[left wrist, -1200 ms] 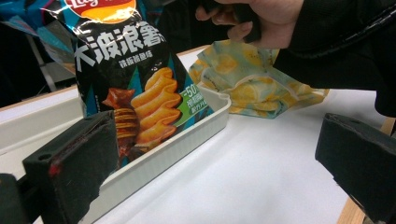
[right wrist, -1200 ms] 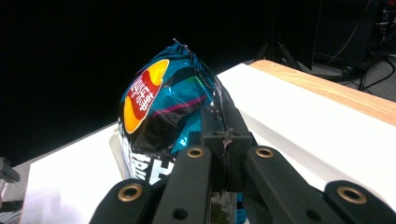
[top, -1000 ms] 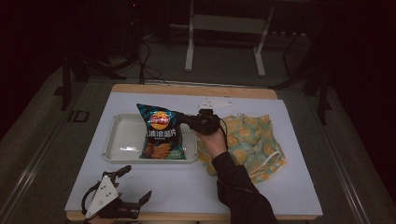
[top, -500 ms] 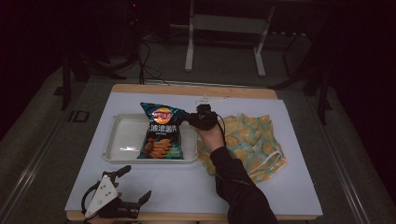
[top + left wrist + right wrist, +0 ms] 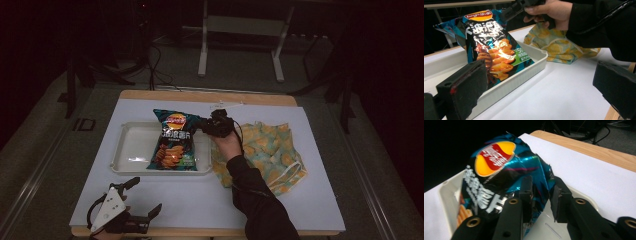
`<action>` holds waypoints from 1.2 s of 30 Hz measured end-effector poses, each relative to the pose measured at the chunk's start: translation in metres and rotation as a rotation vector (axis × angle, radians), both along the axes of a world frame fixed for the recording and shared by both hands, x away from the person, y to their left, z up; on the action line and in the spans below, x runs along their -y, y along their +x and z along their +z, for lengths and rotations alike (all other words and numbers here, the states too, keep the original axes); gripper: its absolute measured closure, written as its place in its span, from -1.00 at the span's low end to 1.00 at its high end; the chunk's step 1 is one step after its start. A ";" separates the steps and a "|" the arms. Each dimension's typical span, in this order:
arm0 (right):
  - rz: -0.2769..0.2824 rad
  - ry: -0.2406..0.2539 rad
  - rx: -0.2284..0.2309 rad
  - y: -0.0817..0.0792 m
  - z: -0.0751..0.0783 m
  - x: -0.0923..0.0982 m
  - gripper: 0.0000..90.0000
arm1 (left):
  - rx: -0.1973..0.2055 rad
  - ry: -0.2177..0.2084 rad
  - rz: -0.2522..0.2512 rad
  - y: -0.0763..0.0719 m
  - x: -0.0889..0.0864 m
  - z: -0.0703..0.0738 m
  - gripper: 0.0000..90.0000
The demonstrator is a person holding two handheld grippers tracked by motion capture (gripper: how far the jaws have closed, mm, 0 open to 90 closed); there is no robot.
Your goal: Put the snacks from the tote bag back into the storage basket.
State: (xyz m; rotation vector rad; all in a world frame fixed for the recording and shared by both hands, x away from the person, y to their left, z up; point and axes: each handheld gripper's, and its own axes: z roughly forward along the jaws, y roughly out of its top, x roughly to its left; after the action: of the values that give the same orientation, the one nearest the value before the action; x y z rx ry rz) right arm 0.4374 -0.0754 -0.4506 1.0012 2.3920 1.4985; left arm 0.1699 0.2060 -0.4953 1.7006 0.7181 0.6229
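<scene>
Item: chip bag (image 5: 174, 140), teal, lying in the white tray (image 5: 135, 150), its top corner pinched in our right gripper (image 5: 206, 125).

Step, as we judge it: setting the bag down in the tray. To do it well, we lower until the bag lies flat inside the rim, then open the jaws without dragging the foil.

Right gripper: jaws narrow, clamped on the bag's upper edge (image 5: 541, 182); foil crumpled between them. Cloth (image 5: 270, 150), yellow-patterned, lies behind and beside this gripper on the table (image 5: 200, 200).

Left gripper (image 5: 131, 202): jaws wide apart, empty, touching nothing we can see; the tray and bag lie just ahead of it.
</scene>
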 end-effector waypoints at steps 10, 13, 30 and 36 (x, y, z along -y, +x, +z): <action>-0.004 -0.002 0.040 -0.009 0.029 0.020 0.46 | -0.002 0.003 0.000 0.000 0.001 0.000 -1.00; 0.002 -0.007 0.060 -0.014 0.039 0.027 0.42 | -0.001 0.005 0.000 0.000 0.001 0.000 -1.00; -0.013 -0.047 0.090 -0.026 0.070 0.090 -0.57 | -0.009 0.019 -0.002 0.002 0.004 -0.001 -1.00; -0.030 0.001 0.093 -0.026 0.075 0.118 -0.69 | -0.010 0.020 -0.004 0.002 0.004 -0.001 -1.00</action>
State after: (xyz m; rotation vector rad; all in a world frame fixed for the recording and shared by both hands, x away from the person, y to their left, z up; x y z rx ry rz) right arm 0.4113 -0.1932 -0.3760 0.9412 2.3027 1.5013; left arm 0.1718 0.2021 -0.4961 1.7244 0.7180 0.6210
